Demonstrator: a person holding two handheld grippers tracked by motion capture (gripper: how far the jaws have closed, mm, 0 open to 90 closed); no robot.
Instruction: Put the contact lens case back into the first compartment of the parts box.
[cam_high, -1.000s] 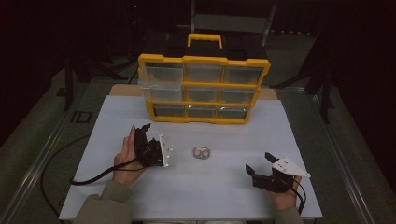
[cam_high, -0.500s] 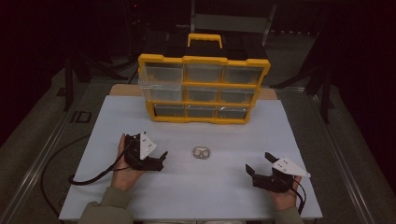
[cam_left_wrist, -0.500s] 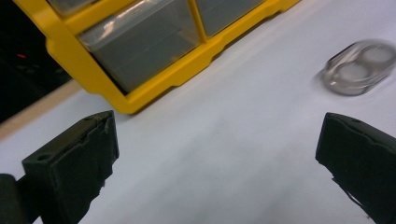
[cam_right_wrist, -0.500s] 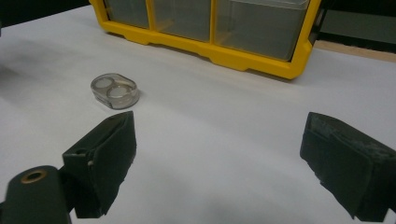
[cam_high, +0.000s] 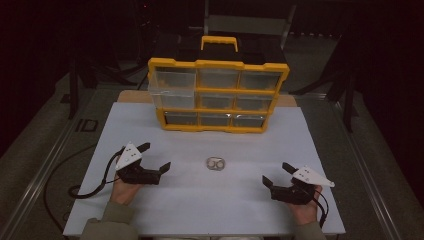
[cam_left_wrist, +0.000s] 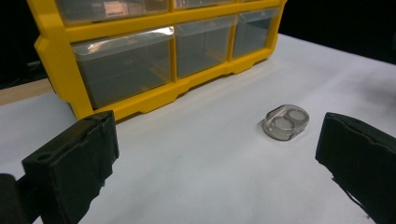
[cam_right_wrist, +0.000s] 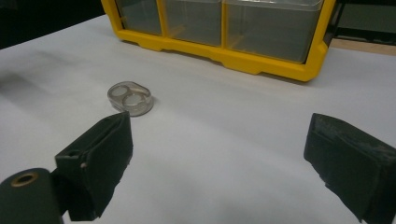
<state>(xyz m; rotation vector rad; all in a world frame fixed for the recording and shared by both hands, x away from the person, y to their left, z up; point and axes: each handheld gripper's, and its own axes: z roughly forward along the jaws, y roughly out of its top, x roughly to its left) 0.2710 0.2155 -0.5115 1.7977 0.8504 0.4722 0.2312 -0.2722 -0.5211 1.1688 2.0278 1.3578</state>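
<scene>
White table surface (cam_high: 200, 200) carries a yellow drawer cabinet (cam_high: 218, 95) at its far edge; the room behind the cabinet is dark. One clear drawer (cam_high: 171, 90) at the cabinet's upper left stands pulled out. A small clear twin-ring part (cam_high: 216, 163) lies flat in front of the cabinet, well apart from it. Left gripper (cam_high: 156, 156) sits to the part's left, jaws wide open, holding nothing. Right gripper (cam_high: 278, 173) sits to the part's right, jaws wide open, holding nothing. Neither touches the part. Risk: the part is low, smooth and transparent; a shallow or off-centre closure could skid it across the surface or squeeze it out sideways
</scene>
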